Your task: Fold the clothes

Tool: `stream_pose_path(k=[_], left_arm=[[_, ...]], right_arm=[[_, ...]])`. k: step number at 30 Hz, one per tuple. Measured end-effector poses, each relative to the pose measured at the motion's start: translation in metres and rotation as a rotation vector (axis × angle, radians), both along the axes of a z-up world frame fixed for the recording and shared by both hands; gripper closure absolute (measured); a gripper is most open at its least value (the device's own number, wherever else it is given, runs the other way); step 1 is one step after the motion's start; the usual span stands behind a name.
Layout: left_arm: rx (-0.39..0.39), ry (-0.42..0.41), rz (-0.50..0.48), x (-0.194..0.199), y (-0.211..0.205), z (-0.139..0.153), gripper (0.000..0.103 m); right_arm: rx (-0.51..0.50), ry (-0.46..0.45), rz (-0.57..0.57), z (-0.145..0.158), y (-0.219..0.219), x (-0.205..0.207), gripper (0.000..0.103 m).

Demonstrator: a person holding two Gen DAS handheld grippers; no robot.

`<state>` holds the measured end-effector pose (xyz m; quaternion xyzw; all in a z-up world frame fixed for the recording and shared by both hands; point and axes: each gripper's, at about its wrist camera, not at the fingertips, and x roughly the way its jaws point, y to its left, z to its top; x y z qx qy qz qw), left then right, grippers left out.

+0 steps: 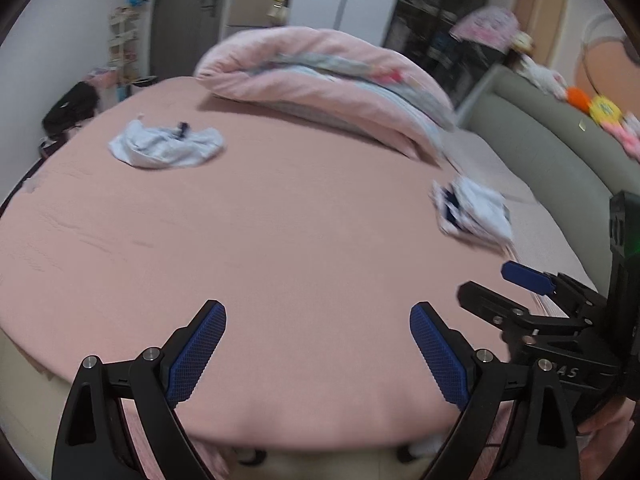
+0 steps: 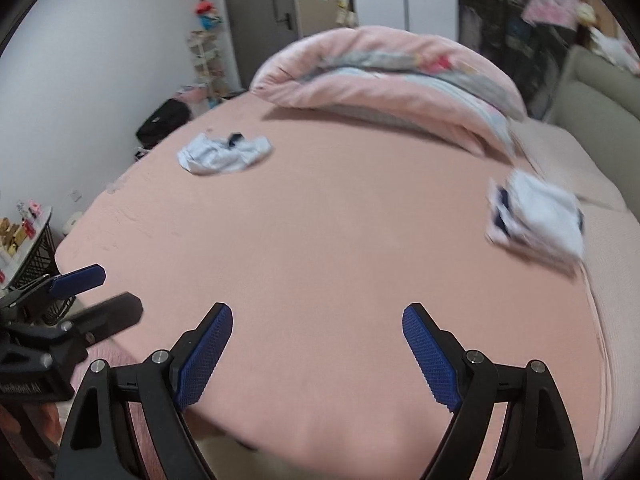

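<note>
1. The left gripper hangs over the near edge of the bed, tilted down toward the pink sheet; its blue ribbed pads stand wide apart with only bare sheet between them; it grips nothing.
2. The right gripper hangs just beside it on the right, also over the near edge; its jaws are spread nearly as wide; nothing is between the pads.
3. Each gripper shows in the other's view; the right one at the right edge of the left wrist view, the left one at the left edge of the right wrist view; both are seen spread there too.
4. A crumpled pale-blue garment with a small dark part lies loose on the far left of the sheet, well apart from both grippers.
5. A folded stack of white and dark-blue clothes sits on the right side of the bed, near the pillow end; it is blurred.
6. A rolled pink duvet lies across the far side of the bed; beyond it a grey door and a dark wardrobe.
7. A grey-green padded headboard runs along the right.
</note>
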<state>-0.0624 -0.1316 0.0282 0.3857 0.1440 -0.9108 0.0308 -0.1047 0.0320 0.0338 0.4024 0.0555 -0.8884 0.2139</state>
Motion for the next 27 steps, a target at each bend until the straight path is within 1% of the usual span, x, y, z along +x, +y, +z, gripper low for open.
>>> stream_pose_path(k=[2, 5, 8, 10, 13, 16, 17, 18, 20, 22, 24, 27], left_arm=[[0.003, 0.005, 0.031, -0.017, -0.029, 0.001, 0.009], [0.026, 0.002, 0.080, -0.043, -0.075, -0.007, 0.009], [0.039, -0.018, 0.155, -0.075, -0.130, -0.028, 0.009], [0.066, -0.033, 0.202, -0.100, -0.176, -0.050, 0.009], [0.084, -0.057, 0.264, -0.139, -0.229, -0.077, 0.009], [0.035, -0.045, 0.310, -0.179, -0.269, -0.101, 0.009], [0.019, -0.052, 0.323, -0.193, -0.283, -0.110, 0.009], [0.023, -0.069, 0.337, -0.207, -0.298, -0.121, 0.010], [0.072, -0.097, 0.367, -0.230, -0.327, -0.143, 0.010], [0.112, -0.113, 0.404, -0.248, -0.351, -0.162, 0.010], [0.132, -0.122, 0.437, -0.264, -0.370, -0.175, 0.010], [0.196, -0.130, 0.475, -0.287, -0.401, -0.198, 0.009]], right_arm=[[-0.019, -0.011, 0.019, 0.002, -0.020, -0.023, 0.016], [-0.028, -0.042, 0.048, -0.002, -0.054, -0.067, 0.016], [0.020, -0.046, 0.067, -0.010, -0.094, -0.111, 0.016], [0.025, -0.051, 0.077, -0.017, -0.120, -0.140, 0.016], [0.041, -0.076, 0.096, -0.040, -0.168, -0.193, 0.016], [0.084, -0.100, 0.094, -0.065, -0.211, -0.248, 0.016], [0.106, -0.116, 0.083, -0.077, -0.227, -0.269, 0.016], [0.117, -0.126, 0.080, -0.087, -0.240, -0.286, 0.016], [0.120, -0.129, 0.089, -0.103, -0.264, -0.312, 0.016], [0.141, -0.113, 0.097, -0.120, -0.290, -0.338, 0.016], [0.153, -0.110, 0.102, -0.139, -0.318, -0.367, 0.016], [0.148, -0.125, 0.094, -0.162, -0.346, -0.397, 0.016]])
